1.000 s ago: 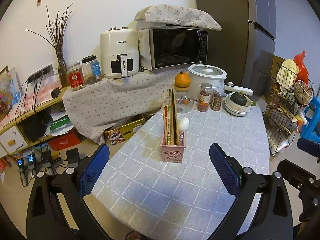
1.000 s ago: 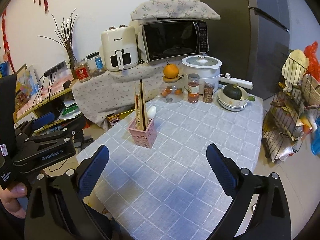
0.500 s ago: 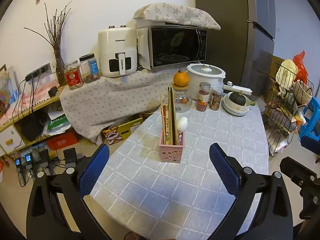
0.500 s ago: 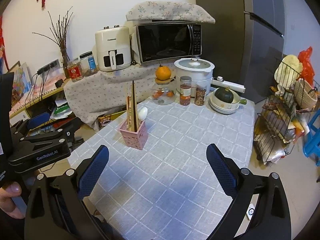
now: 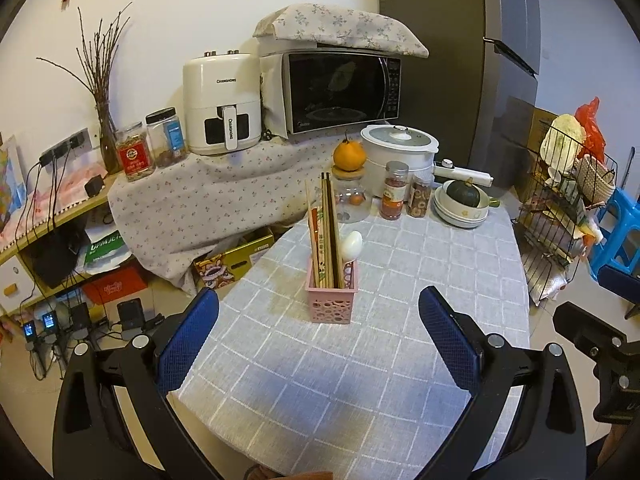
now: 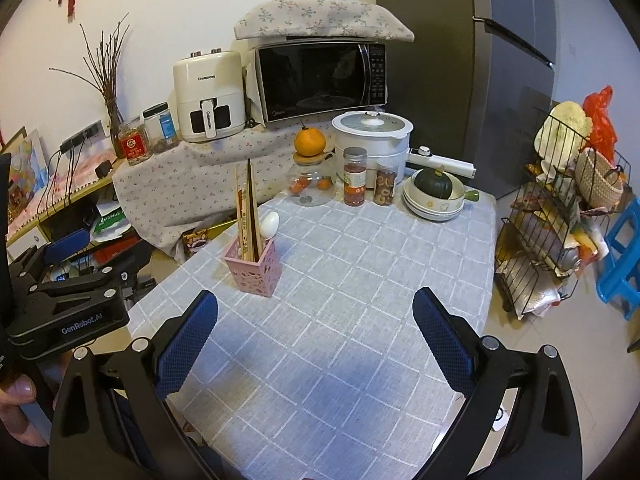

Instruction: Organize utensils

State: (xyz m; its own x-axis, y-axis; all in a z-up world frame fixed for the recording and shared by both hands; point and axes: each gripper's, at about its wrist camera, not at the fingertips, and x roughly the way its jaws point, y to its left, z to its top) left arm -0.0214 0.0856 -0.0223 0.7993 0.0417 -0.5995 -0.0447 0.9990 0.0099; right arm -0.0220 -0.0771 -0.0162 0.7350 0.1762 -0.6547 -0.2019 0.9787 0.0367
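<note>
Nearest: left gripper (image 5: 319, 334) and right gripper (image 6: 315, 332), one each, both with blue-padded fingers spread wide and holding nothing, hovering above the near part of the table (image 5: 360, 380), which is covered in a grey checked cloth. Next, toward the table's left edge: one pink holder (image 5: 331, 295), perforated plastic, upright; judged light and apt to slide or tip if its contents are pulled sideways. In it stands a bundle of chopsticks (image 5: 325, 232); at least five thin sticks show, exact count uncertain since they overlap. Judged light, stiff and smooth, so best pinched high on the bare upper lengths and drawn straight up. One white spoon (image 5: 351, 245) leans at the holder's right side; probably ceramic or hard plastic, so slippery and chip-prone; take it at the neck below the bowl. Further back, at the table's far end: one glass jar (image 5: 349, 198) topped by one orange (image 5: 349, 155), two spice jars (image 5: 394, 190), one stack of bowls (image 5: 460, 210) carrying a dark green squash, one white cooker (image 5: 399, 148). Beyond, on the side counter: one air fryer (image 5: 221, 104), one microwave (image 5: 340, 88).
</note>
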